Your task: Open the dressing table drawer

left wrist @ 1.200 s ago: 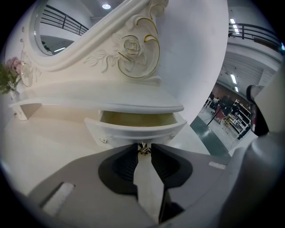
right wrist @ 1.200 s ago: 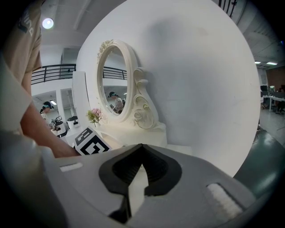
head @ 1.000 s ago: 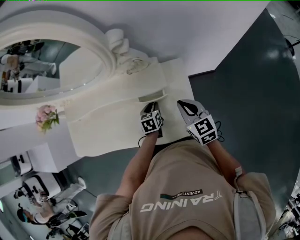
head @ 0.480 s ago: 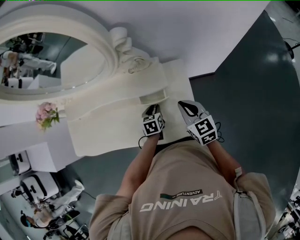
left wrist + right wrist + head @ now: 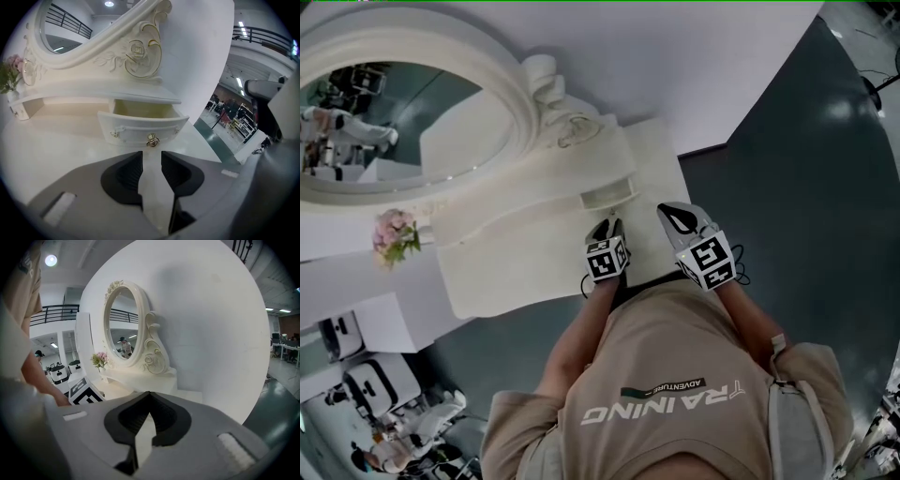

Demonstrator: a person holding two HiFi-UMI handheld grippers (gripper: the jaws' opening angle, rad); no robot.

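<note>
The small white drawer of the dressing table stands pulled out, its pale inside showing behind the curved front. Its gold knob sits just beyond the tips of my left gripper. The left jaws have just been opening and stand apart, with nothing between them. In the head view the drawer juts from the table's upper shelf, with the left gripper right before it. My right gripper hovers to the right of it over the table corner. The right gripper is shut, tips together and empty.
The oval mirror in its carved white frame stands at the back of the table. A small vase of pink flowers sits at the left end of the tabletop. Dark floor lies to the right, and a white wall behind.
My left gripper has drawn back a little from the drawer front toward the person. The right gripper has kept still.
</note>
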